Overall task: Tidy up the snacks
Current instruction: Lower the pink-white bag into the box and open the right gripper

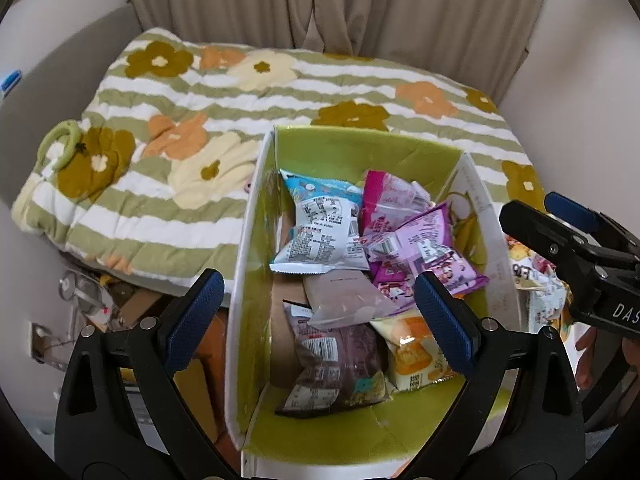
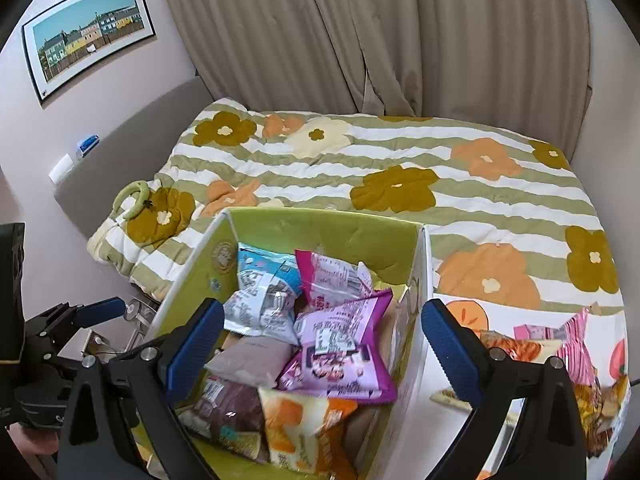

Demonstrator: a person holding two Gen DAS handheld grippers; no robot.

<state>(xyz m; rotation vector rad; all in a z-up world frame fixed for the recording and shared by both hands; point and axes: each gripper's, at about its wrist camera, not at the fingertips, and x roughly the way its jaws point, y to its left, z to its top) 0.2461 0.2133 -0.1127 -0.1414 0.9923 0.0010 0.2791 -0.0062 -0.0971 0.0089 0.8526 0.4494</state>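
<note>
Both grippers hover over the green box (image 1: pixel 360 148), and neither holds anything. The left gripper (image 1: pixel 320 316) has its jaws spread wide, the left pad outside the box's left wall and the right pad above the packets. The right gripper (image 2: pixel 324 344) is equally wide, with its left pad over the box and its right pad beyond the right wall.

The box sits at the near edge of the bed, against a striped floral quilt (image 1: pixel 240 92). Inside lie roughly 7 snack packets in a loose heap: a blue and white one (image 1: pixel 320 220) at the far left, a pink one (image 1: pixel 388 196) beside it, a purple one (image 1: pixel 424 248) toward the right wall, a pale mauve pouch (image 1: pixel 344 300) in the middle, and a dark brown one (image 1: pixel 336 364) and an orange one (image 1: pixel 416 356) at the near end.

To the right of the box, more loose snacks (image 2: pixel 560 344) lie on a white sheet printed with oranges, including a pink-striped packet and an orange-toned one.

The step in hand looks like the pause between loads: the box is part filled and both grippers are free. The next move probably calls for the right gripper to swing right, drop onto 1 of the loose packets and pinch a flat edge. The crinkly film may slip, so a grip near a sealed seam seems safest.
</note>
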